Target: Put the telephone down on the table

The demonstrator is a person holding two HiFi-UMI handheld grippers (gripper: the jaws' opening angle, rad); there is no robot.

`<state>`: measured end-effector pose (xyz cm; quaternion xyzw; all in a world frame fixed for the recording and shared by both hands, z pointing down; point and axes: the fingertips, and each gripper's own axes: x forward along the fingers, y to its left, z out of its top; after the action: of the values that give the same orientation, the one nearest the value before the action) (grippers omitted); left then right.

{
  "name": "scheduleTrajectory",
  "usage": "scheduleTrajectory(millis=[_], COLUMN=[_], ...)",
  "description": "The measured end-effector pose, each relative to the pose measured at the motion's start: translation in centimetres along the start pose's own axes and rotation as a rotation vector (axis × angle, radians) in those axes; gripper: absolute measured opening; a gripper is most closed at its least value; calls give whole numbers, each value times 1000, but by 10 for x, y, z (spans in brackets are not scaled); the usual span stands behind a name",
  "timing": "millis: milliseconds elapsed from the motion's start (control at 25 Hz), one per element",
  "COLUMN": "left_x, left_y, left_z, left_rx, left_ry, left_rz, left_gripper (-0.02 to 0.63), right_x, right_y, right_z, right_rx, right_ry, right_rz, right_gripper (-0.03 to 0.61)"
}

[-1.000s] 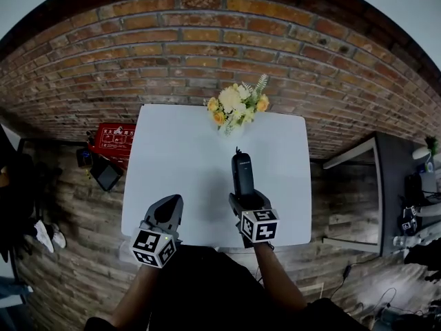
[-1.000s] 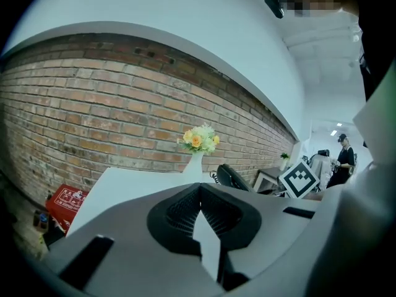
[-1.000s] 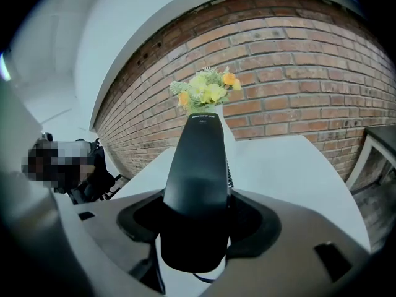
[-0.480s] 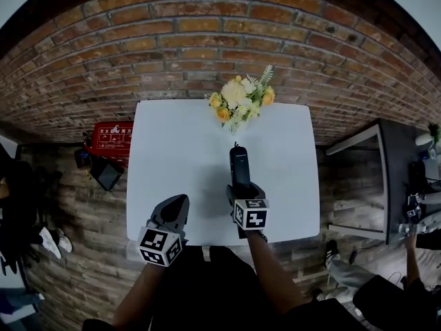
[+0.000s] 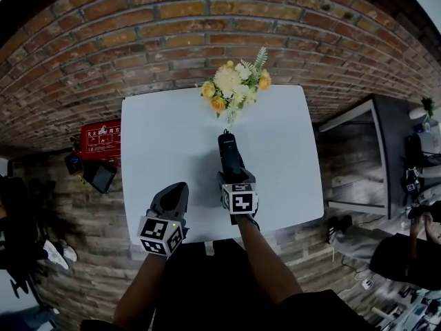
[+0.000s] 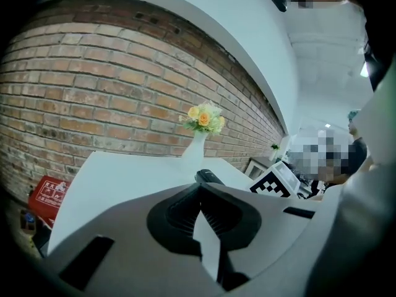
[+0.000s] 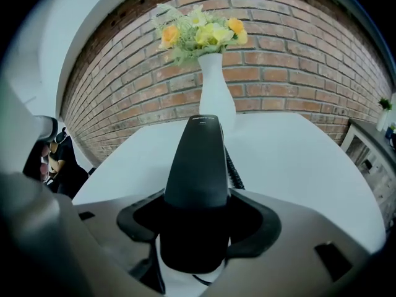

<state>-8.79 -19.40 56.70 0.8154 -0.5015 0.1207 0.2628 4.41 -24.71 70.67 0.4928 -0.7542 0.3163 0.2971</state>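
Observation:
A black telephone handset is held over the white table, pointing toward the vase, with my right gripper shut on its near end. In the right gripper view the telephone rises from between the jaws of that gripper, and a coiled cord shows beside it. My left gripper hovers at the table's front edge. Its jaws meet in the left gripper view with nothing between them. The telephone's tip peeks over that gripper.
A white vase of yellow and white flowers stands at the table's far edge against the brick wall, just beyond the telephone. A red box and a dark case lie on the floor at left. A dark side table stands at right.
My right gripper has carried the telephone a little forward, nearer the vase. The left gripper has stayed by the front edge. The head view has shifted slightly.

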Motion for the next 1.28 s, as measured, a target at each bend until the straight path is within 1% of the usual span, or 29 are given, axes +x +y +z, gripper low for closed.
scheduleTrajectory(millis=[320,640,880,1080,1280], left_x=[16,42,59,64,62], left_y=[13,19,21,21,22], left_z=[-10,-22,-27,-27,-28], left_rx=[19,26,11,1,9], left_ry=[51,103,117,117,123], left_rz=[-27,-21,-30,-31,-25], left_gripper=[14,13,13,13,13], right_x=[19,33,36,36,37], right_y=[5,8,8,10,10], right_z=[-2,1,-2,-2,-2], right_rx=[16,28,35,-15,-2], right_ry=[31,61,73,94,103], right_rz=[-42,-65,-75,-113,-115], right_gripper=[281,282,282,287,287])
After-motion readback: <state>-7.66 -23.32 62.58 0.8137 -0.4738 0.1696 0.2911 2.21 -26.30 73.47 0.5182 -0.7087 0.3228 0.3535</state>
